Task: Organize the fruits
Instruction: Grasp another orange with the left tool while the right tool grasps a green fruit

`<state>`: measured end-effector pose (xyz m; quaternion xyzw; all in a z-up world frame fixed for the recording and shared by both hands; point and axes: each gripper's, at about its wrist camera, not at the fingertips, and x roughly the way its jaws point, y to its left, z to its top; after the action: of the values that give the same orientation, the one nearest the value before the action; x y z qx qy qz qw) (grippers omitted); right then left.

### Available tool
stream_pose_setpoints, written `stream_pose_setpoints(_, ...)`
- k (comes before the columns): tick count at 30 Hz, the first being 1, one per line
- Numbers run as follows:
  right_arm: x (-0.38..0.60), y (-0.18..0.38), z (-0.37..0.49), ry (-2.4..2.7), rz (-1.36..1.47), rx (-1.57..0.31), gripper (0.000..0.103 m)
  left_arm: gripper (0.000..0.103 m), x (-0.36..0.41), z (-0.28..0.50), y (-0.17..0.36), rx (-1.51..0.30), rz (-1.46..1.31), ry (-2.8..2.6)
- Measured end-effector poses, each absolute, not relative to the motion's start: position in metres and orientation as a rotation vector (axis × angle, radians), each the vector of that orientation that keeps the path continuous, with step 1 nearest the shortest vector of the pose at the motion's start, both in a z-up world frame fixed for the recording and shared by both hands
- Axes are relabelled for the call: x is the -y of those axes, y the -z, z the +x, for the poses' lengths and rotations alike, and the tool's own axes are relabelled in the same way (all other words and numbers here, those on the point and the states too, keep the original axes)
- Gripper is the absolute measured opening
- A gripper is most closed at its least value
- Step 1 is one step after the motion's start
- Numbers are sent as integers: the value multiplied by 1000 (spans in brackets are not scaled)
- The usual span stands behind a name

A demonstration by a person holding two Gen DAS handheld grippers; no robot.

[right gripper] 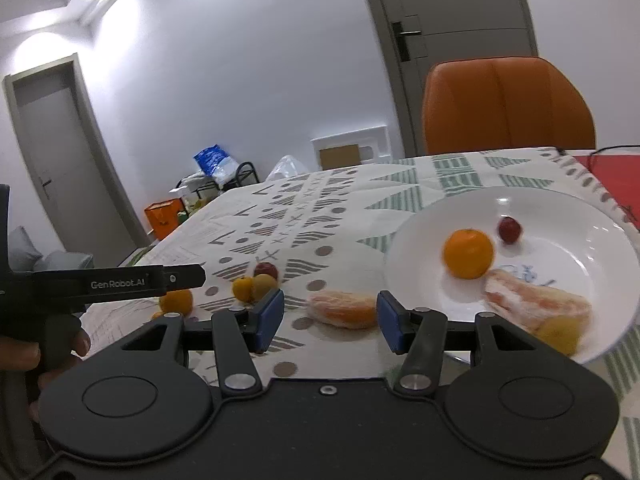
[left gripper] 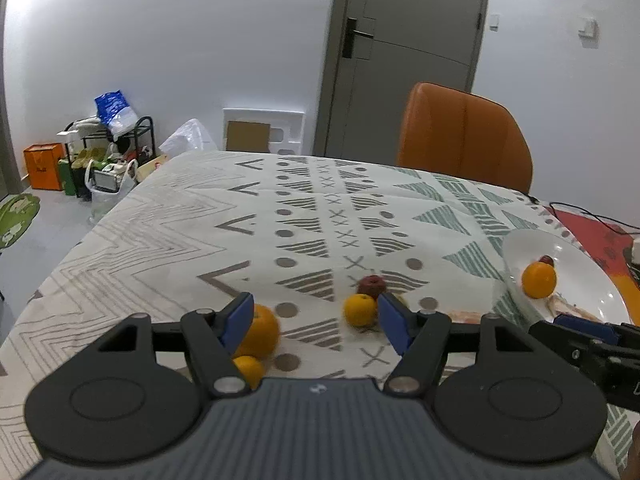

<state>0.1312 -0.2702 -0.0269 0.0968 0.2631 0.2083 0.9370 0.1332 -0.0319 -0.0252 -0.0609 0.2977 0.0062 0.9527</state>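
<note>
Two grippers hang low over a table draped in a matte patterned tablecloth [left gripper: 168,216], printed with grey chevrons, dots, crosses and green striped triangles. Behind the far edge stands an orange chair [left gripper: 464,136] with a smooth padded back.

Next in size, a glossy white plate [right gripper: 568,216] sits toward the table's right side, shallow and round. On it lie a smooth round orange [right gripper: 468,253], a small dark-red fruit [right gripper: 509,229] just behind it, a pale, pithy peeled citrus piece [right gripper: 536,300] at the near rim, and a small yellow fruit [right gripper: 560,332] touching that piece.

The left gripper [left gripper: 316,320] points forward along the cloth, level, its jaws spread wide and holding nothing; the blue fingers [left gripper: 238,320] are flat, matte pads on black linkage arms. An orange [left gripper: 260,330] lies partly behind the left pad, a smaller orange fruit [left gripper: 249,370] just below it. Near the right pad sit a yellow-orange fruit [left gripper: 360,310] and a wrinkled dark-red fruit [left gripper: 372,286], touching each other.

The right gripper [right gripper: 330,318] is likewise level and spread wide, empty. A second peeled citrus piece [right gripper: 344,310], rough and whitish over orange flesh, rests on the cloth between and beyond its blue pads, left of the plate. The person's left hand [right gripper: 24,356] grips the black handle at the left of this view.
</note>
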Motion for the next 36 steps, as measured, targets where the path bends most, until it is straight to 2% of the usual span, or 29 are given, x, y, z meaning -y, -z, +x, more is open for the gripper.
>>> stream_pose_setpoints(15, 225, 33, 153, -478, 117, -593, 52, 65, -7, 140, 52, -643, -226, -54)
stream_pose_setpoints(18, 218, 35, 158, -483, 104, -606, 52, 56, -11, 144, 58, -651, -241, -39)
stream_pose_setpoints(19, 215, 35, 160, -485, 100, -609, 52, 42, -12, 145, 60, -659, -248, -31)
stream_pose_setpoints(20, 212, 36, 162, -485, 95, -614, 52, 37, -14, 146, 62, -657, -251, -32)
stream_pose_setpoints(36, 177, 39, 189, -516, 47, -644, 45, 37, -44, 147, 54, -650, -318, -47)
